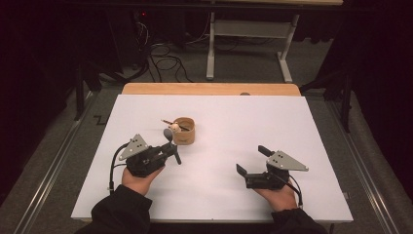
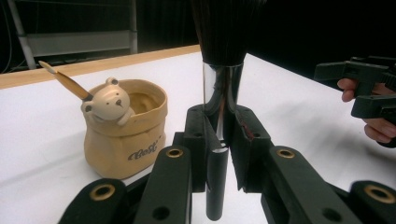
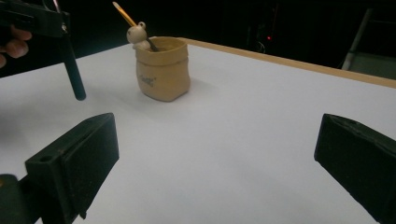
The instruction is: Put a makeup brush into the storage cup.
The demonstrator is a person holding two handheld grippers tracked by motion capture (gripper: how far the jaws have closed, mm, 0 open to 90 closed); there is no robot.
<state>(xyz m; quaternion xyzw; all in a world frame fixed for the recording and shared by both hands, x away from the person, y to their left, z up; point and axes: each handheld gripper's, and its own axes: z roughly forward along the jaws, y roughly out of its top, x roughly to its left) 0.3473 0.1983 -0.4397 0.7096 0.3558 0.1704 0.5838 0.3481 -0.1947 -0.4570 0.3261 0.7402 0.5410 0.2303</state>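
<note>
Nearest the near edge of the tabletop point(image 1: 311, 146): two hands, each around a gripper. Right gripper point(image 1: 252, 163), toward the near right corner, gaping wide, nothing between its jaws, resting low on the white surface. Left gripper point(image 1: 171, 149), toward the near left, clamped tight on a makeup brush point(image 2: 218, 93), gripped at the dark handle just under the shiny collar. Brush long axis close to upright, bristles up, handle end hanging down clear of the table. Farther in, just beyond and slightly right of the left gripper, a tan bag-shaped cup point(image 1: 184, 130) with a small bear point(image 2: 108, 103) on its rim and a wooden stick point(image 2: 65, 80) leaning out. Cup near the middle of the tabletop, well apart from the right gripper, close to the left one. Probably next: brush carried forward over the cup mouth by the nearer left hand, then lowered handle first.
</note>
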